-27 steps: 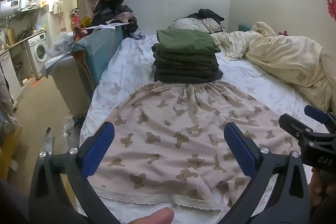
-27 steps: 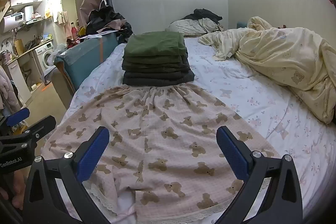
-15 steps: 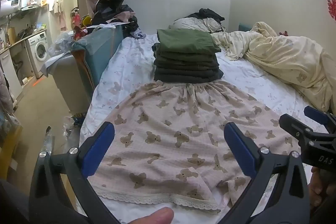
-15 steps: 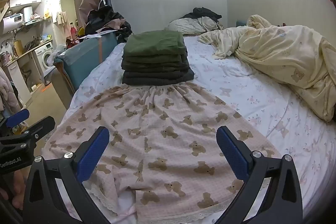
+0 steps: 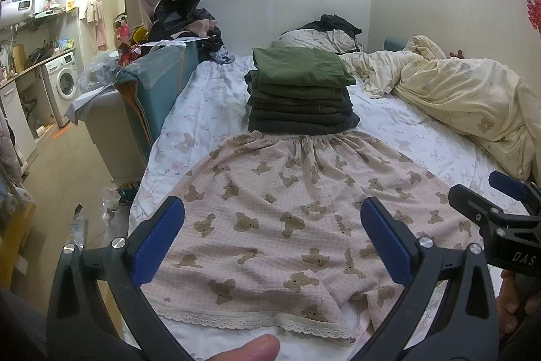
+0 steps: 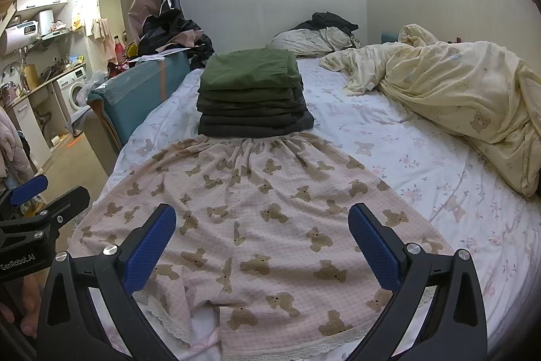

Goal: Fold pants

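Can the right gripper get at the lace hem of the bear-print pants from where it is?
Probably yes. The right gripper hangs open just above the bear-print pants, and the lace hem lies uncovered below it.

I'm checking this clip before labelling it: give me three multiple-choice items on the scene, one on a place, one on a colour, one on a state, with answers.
1. Where does the stack of folded dark clothes sit?
A. at the waistband end of the pink bear-print shorts
B. on the floor
C. on the crumpled cream duvet

2. What colour is the top garment of that stack?
A. red
B. olive green
C. white

3. How do the shorts lie?
A. rolled into a ball
B. hanging from a gripper
C. spread flat on the floral white bedsheet, unfolded

Answers: 1 A, the stack stands right behind the gathered waistband; 2 B, its top layer is green; 3 C, both lace-hemmed legs lie flat, with the left gripper and right gripper open above them.
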Demonstrator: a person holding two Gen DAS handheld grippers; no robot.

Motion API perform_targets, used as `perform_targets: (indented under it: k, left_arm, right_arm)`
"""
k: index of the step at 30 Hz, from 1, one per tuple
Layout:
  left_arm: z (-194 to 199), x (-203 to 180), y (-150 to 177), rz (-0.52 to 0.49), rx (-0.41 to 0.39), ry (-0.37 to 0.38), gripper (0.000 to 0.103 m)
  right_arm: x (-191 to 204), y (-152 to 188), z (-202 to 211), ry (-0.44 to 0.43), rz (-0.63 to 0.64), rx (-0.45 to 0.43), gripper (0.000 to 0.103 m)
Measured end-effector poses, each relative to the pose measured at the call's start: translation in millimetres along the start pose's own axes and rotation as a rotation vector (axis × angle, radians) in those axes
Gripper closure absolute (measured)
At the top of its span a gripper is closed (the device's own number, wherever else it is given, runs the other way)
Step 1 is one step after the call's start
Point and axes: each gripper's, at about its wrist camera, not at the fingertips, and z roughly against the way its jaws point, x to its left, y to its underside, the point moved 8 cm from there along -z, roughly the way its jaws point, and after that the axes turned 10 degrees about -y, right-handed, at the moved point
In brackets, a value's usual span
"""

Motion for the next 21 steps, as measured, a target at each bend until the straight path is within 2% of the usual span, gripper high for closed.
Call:
perform_targets:
  k: [21]
  left_arm:
    - [1.4, 4.3, -3.0, 0.000, -0.003, -0.002, 0.000]
  right_arm:
    - [1.9, 1.2, -2.4, -0.005, -0.002, 0.002, 0.000]
